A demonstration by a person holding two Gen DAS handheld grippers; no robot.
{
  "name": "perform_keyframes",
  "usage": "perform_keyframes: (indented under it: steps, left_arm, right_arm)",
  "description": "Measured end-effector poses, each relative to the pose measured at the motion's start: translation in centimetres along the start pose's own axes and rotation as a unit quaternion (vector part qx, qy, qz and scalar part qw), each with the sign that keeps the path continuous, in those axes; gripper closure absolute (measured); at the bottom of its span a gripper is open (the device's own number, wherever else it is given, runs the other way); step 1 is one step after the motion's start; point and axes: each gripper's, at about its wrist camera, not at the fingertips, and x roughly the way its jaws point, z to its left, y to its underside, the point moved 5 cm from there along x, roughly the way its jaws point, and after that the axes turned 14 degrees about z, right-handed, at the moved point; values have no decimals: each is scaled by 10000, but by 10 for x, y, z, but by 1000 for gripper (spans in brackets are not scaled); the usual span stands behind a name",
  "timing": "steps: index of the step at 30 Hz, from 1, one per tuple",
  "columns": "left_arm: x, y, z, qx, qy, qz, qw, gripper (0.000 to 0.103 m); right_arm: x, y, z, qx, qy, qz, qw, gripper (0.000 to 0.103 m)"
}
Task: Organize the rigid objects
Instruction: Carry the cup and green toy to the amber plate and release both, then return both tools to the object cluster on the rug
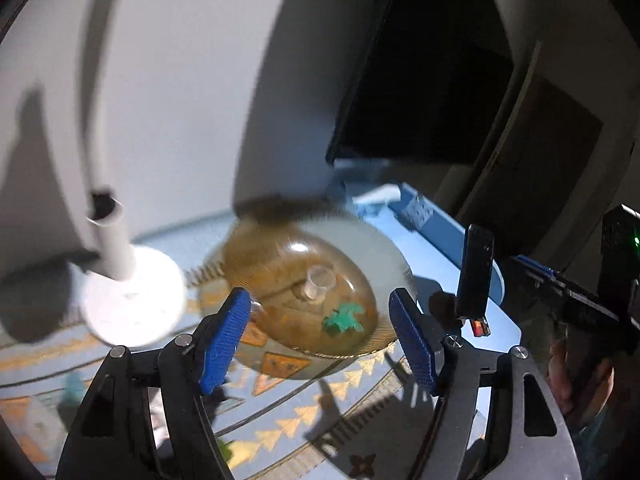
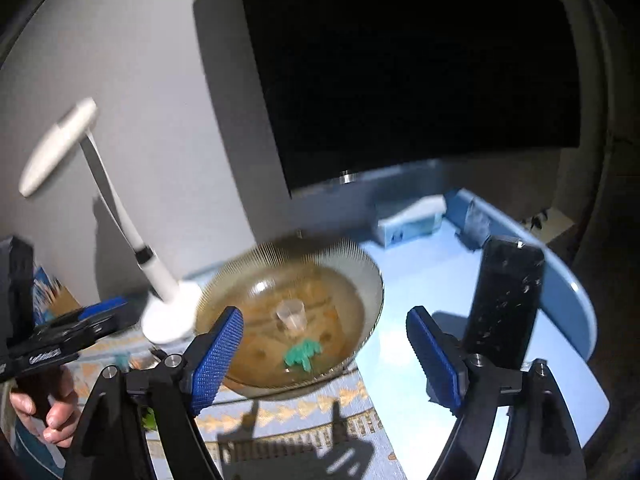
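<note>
Both grippers, left gripper (image 1: 320,336) and right gripper (image 2: 326,354), hover released; the amber dish (image 2: 292,312) (holding 2 small items) sits ahead between their fingers (image 2: 216,356), likely just set down.

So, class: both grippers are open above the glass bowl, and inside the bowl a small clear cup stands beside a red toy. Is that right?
Not quite: the toy is green, not red, as the right wrist view shows. The rest holds: the left gripper and right gripper are open with nothing between them, and the small clear cup stands beside the toy in the glass bowl.
</note>
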Motion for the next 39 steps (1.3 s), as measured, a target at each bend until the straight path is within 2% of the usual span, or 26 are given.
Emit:
perform_keyframes:
  steps: [5, 11, 15, 18, 21, 23, 26, 30, 33, 36, 39]
  left_arm:
    - [-68, 15, 1, 53, -209, -541, 9983, 33]
    - [-141, 32, 3, 96, -513, -1156, 9919, 32]
    - [-186, 47, 5, 97, -728, -1602, 9844, 23]
    - [-208, 60, 12, 53, -856, -1811, 9797, 23]
    - [-211, 73, 23, 9, -939, -1818, 9788, 23]
    - [-204, 85, 35, -97, -1073, -1742, 9788, 22]
    - [-184, 110, 61, -412, -1143, -1415, 9825, 21]
    - [-122, 149, 103, -1016, -1047, -694, 9869, 22]
    - [-74, 177, 124, -1351, -941, -33, 9863, 22]
    - [-29, 198, 128, -1395, -707, 617, 9858, 22]
    - [3, 206, 120, -1173, -789, 1022, 9847, 22]
  right_arm:
    - [-38, 5, 19, -51, -373, -241, 9990, 20]
    - [-75, 12, 64, -465, -457, -474, 9967, 19]
    - [-93, 17, 95, -765, -502, -639, 9938, 14]
    - [-95, 24, 116, -971, -529, -651, 9917, 14]
    - [-83, 34, 132, -1092, -642, -488, 9907, 14]
    - [-70, 44, 141, -1121, -743, -318, 9904, 14]
    - [-35, 63, 151, -1116, -860, 80, 9900, 13]
    - [31, 96, 155, -968, -1007, 895, 9861, 14]
    - [80, 121, 155, -920, -1209, 1599, 9754, 14]
    - [110, 139, 162, -1166, -1186, 2017, 9652, 14]
    - [129, 150, 175, -1678, -1041, 2160, 9562, 14]
